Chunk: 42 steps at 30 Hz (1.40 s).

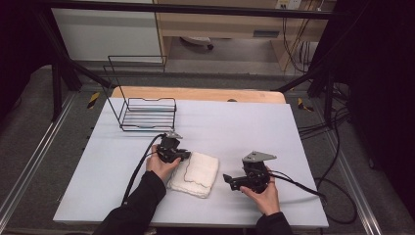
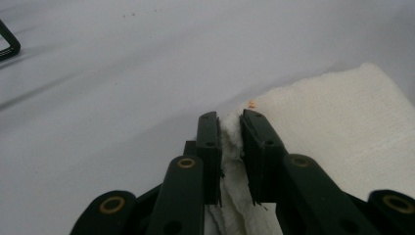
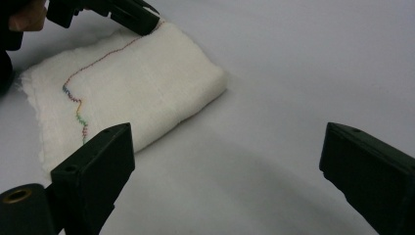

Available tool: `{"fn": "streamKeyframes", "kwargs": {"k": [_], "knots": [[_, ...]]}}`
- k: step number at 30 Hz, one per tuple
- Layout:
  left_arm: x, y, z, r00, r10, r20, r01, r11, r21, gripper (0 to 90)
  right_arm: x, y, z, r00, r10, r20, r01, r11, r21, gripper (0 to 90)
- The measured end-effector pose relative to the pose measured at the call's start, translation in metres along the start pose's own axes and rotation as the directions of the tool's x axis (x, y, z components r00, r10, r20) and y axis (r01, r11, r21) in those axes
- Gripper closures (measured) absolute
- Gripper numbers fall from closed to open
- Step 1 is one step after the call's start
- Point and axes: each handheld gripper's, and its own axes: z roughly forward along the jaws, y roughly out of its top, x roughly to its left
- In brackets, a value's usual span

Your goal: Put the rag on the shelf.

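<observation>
A pale counter carries a black wire rack at its far left and a folded white towel near the front edge, and the work looks only just begun: one corner of the towel is gripped, the rest lies flat and folded. The left tongs pinch the towel's far left corner, cloth bunched between their pads. The right tongs are spread wide and empty, just right of the towel.

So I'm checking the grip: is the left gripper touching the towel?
Touching. In the left gripper view, the left gripper has its jaws pinched on an edge fold of the towel.
</observation>
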Motion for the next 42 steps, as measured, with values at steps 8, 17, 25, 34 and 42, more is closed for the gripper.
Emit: {"fn": "streamKeyframes", "kwargs": {"k": [8,17,25,34,42], "knots": [[-0.004,0.002,0.000,0.9994,0.027,-0.020,-0.027,0.9996,0.012,78.2,0.000,0.017,0.024,0.9998,0.019,-0.002,-0.019,1.000,-0.004,15.0],[-0.004,0.002,0.001,0.9992,0.036,-0.018,-0.036,0.9993,0.013,78.3,-0.007,0.022,0.045,0.9982,0.052,0.030,-0.052,0.999,-0.005,29.3],[-0.004,0.001,0.001,0.9989,0.042,-0.021,-0.041,0.9991,0.012,78.3,-0.001,0.026,0.059,0.9986,0.043,0.032,-0.044,0.999,0.015,45.9],[-0.004,0.001,0.001,0.9990,0.041,-0.021,-0.041,0.9991,0.008,78.2,0.001,0.023,0.064,0.9968,0.080,0.002,-0.080,0.996,0.043,60.6],[0.002,0.001,0.001,0.9997,0.021,0.016,-0.021,0.9998,0.008,78.2,0.002,0.024,0.066,0.9883,0.150,-0.027,-0.148,0.987,0.061,73.4]]}}
